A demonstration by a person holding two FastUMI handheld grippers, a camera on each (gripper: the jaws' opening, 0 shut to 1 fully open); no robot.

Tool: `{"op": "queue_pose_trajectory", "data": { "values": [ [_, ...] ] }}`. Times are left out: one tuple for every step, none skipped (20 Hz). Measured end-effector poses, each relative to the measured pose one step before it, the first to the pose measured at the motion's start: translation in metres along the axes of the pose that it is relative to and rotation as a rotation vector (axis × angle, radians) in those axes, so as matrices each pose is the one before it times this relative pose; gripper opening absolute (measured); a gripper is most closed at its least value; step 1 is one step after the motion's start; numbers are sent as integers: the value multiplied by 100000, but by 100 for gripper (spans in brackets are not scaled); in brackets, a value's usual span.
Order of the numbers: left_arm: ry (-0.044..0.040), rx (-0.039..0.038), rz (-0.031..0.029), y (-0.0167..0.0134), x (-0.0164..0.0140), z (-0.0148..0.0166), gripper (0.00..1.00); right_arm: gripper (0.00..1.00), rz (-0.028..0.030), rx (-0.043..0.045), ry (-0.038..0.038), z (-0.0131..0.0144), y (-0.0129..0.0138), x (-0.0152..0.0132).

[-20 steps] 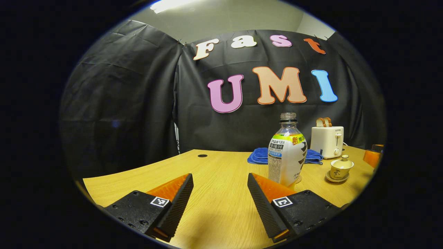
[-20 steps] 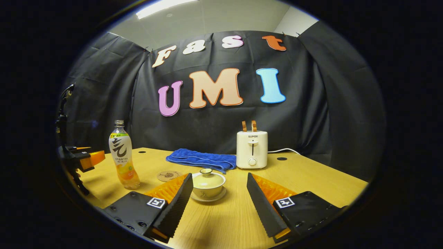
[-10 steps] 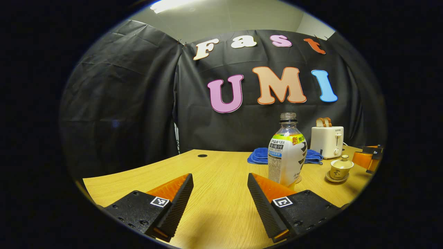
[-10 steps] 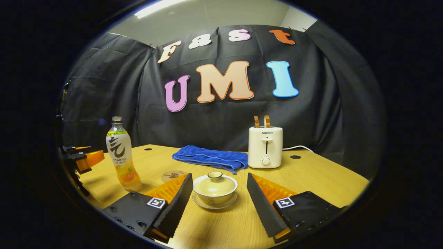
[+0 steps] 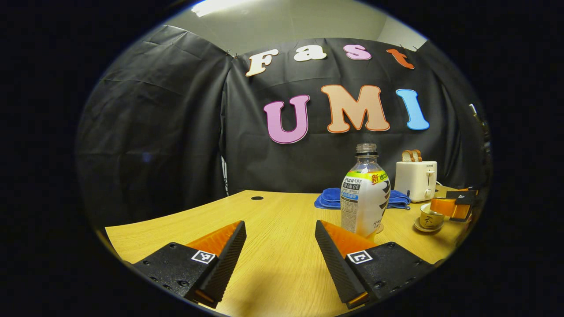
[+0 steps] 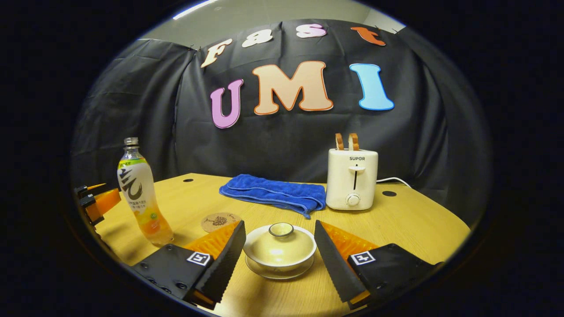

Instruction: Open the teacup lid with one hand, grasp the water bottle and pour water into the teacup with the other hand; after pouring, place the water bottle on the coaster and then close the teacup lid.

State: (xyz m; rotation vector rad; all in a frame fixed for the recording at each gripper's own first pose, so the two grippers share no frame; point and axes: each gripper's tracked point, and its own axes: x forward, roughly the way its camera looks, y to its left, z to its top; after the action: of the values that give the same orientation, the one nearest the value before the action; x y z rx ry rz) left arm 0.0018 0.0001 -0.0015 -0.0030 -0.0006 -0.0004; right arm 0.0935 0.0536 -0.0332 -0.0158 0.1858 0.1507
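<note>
Right gripper [image 6: 278, 255]: has closed in over the last second, fingers spread wide, empty, now flanking the lidded teacup [image 6: 280, 251] on the desk [image 6: 418, 229]; lid [image 6: 280, 240] still seated, so lifting it looks imminent. Left gripper [image 5: 280, 259]: unmoved, fingers wide apart, empty; water bottle [image 5: 365, 196] upright just ahead-right; coaster [image 6: 220, 221] bare.

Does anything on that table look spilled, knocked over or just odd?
Nothing stands out. The water bottle stands upright with its cap off, the teacup sits on its saucer with the lid on, and the coaster lies flat. The blue towel is folded beside the toaster. No spill shows on the table.
</note>
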Motion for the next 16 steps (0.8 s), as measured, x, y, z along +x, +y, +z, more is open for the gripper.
{"op": "queue_pose_trajectory", "data": {
  "values": [
    [-5, -7, -58, -31, -50, 55, 92, 98, -345, 143, 667, -45, -23, 399],
    [19, 3, -45, 27, -5, 3, 92, 96, -690, 165, 437, 67, -141, 354],
    [9, -6, -36, -15, 27, 48, 92, 88, -479, -24, 410, -110, -6, 267],
    [21, -10, -32, 25, -34, -74, 92, 85, -515, -130, 168, 25, -15, 247],
    [14, 1, -8, 16, 52, 78, 92, 80, -697, -198, 80, 70, -101, 340],
    [5, -6, -3, -3, -26, -52, 92, 75, -99, -124, -86, 47, -30, 188],
    [12, 14, 3, -45, -45, 32, 92, 69, 80, -153, -369, 127, 128, 16],
    [-6, -3, -5, 29, 4, -93, 92, 63, -26, 9, -541, 132, -68, 139],
    [27, -3, -10, 28, 99, 59, 92, 57, 382, -9, -569, 83, 117, 165],
    [-3, -5, 14, -29, -55, 28, 92, 51, 507, -81, -239, 47, 73, 141],
    [4, 7, 5, 6, -9, 29, 92, 45, 160, -454, 81, -205, 200, -30],
    [15, 6, -7, 0, -32, -62, 92, 39, -174, -632, -226, 43, 2, -11],
    [-14, -12, 4, 13, 6, -6, 92, 38, -173, -389, -84, 90, -76, -76],
    [13, 3, 18, -8, 21, 29, 92, 37, -155, -6, 279, 28, -129, 96],
    [-13, -13, -5, 2, 16, 26, 92, 33, 445, 94, -115, -105, 174, -150],
    [27, 13, 0, 3, -17, -52, 92, 33, 861, -5, -411, 91, 147, -106]
  ]
}}
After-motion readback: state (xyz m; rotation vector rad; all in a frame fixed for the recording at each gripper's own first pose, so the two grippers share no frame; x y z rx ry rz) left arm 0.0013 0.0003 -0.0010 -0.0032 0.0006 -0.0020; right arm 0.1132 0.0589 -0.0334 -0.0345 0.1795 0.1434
